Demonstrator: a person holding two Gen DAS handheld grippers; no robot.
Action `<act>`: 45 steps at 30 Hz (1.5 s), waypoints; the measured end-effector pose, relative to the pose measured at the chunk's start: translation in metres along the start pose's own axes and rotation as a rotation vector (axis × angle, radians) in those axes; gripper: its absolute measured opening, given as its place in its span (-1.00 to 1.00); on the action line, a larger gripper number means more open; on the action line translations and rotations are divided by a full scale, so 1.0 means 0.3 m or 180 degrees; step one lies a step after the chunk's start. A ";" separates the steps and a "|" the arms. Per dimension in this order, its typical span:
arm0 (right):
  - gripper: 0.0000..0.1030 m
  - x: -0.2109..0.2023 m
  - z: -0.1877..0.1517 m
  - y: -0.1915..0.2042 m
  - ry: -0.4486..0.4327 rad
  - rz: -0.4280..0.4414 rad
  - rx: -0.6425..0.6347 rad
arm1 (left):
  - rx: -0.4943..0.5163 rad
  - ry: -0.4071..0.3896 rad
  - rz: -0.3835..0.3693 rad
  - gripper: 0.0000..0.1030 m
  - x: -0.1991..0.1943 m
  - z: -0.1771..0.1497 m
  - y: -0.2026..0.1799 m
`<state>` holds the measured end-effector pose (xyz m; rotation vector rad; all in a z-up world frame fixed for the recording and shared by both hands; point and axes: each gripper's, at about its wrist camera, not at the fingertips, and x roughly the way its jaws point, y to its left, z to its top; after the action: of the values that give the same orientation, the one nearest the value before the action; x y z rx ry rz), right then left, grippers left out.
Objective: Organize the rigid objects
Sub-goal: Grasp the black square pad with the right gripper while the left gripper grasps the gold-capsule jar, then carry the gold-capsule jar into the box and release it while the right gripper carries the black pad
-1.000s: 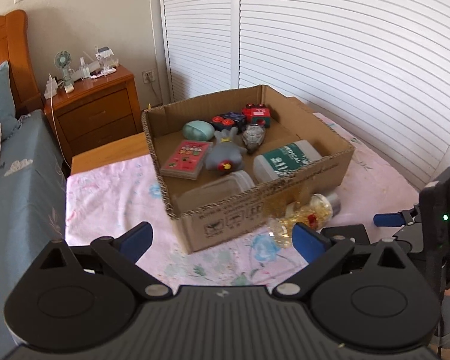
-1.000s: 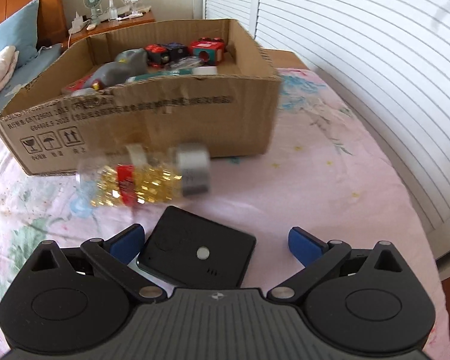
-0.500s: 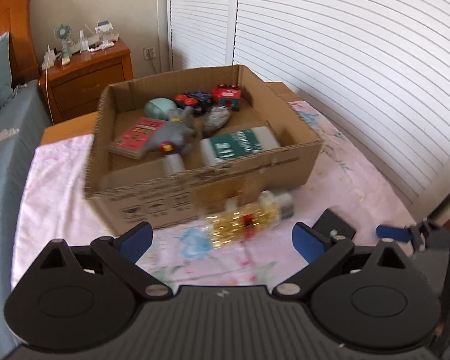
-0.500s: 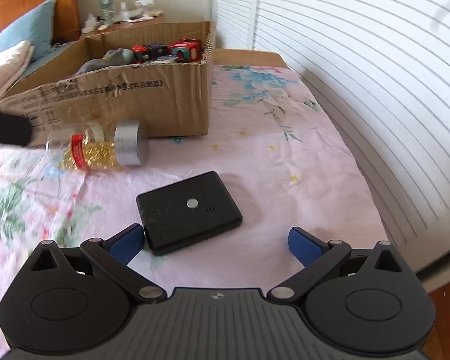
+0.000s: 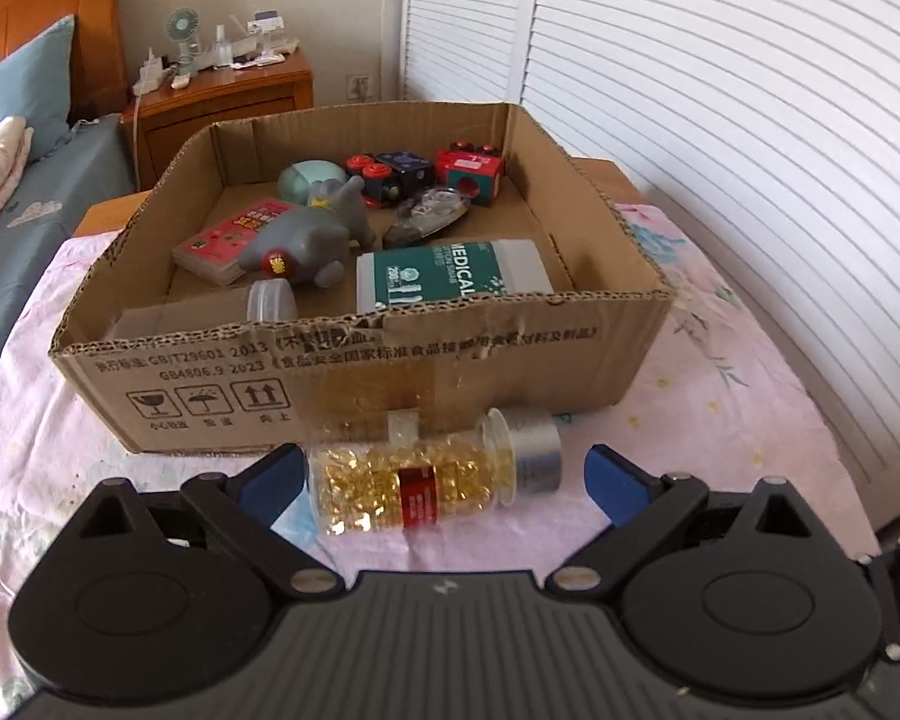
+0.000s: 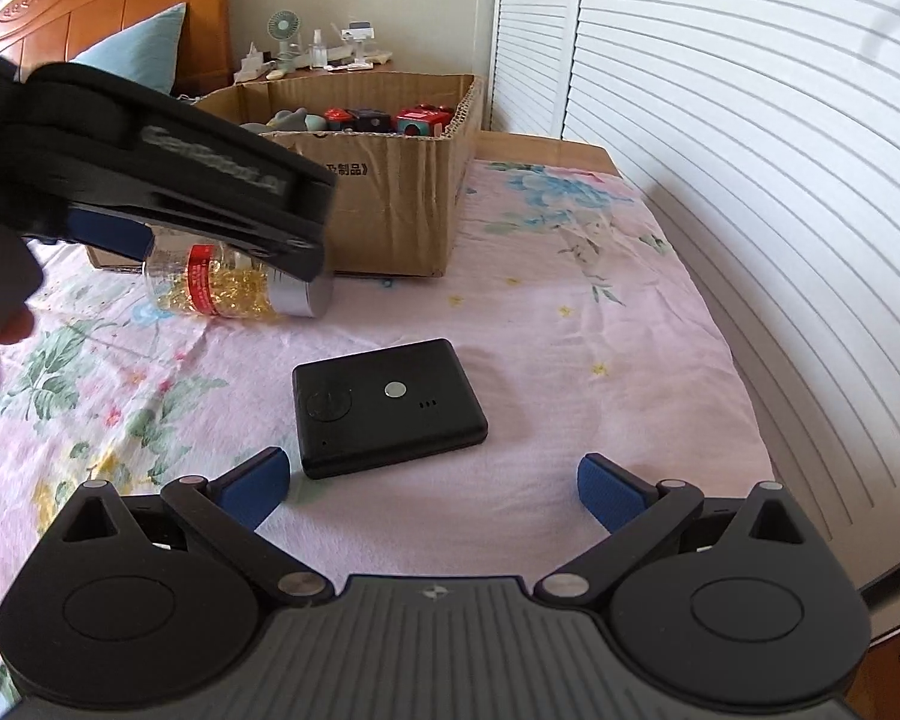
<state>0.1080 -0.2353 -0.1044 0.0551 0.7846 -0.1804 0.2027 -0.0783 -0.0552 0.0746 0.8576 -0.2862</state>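
A clear bottle of gold capsules [image 5: 426, 489] with a silver cap lies on its side on the pink floral sheet, just in front of the cardboard box [image 5: 354, 384]. My left gripper [image 5: 444, 483] is open, its blue pads either side of the bottle, not closed on it. The bottle also shows in the right wrist view [image 6: 234, 291], under the left gripper's body. A black flat device [image 6: 387, 405] lies on the sheet just ahead of my open right gripper [image 6: 429, 486]. The box holds a grey toy, a green medical container, a red card box and toy cars.
A wooden nightstand [image 5: 222, 102] with a small fan stands behind the box. A bed with blue bedding [image 5: 24, 192] lies to the left. White louvred doors [image 5: 720, 120] run along the right. The table's right edge [image 6: 768, 468] is close to the right gripper.
My left gripper has swung in front of the box and come down around the capsule bottle. My right gripper has drawn back and turned right, and the black device now lies farther ahead of it.
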 end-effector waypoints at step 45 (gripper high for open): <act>0.43 0.062 0.129 0.011 0.0184 0.0506 -0.0685 | 0.0258 0.0068 -0.0020 0.80 -0.004 -0.072 0.177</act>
<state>0.1485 -0.2391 -0.0902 -0.0810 0.8497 0.0570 0.2010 -0.0231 -0.0710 0.1505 0.8676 -0.3266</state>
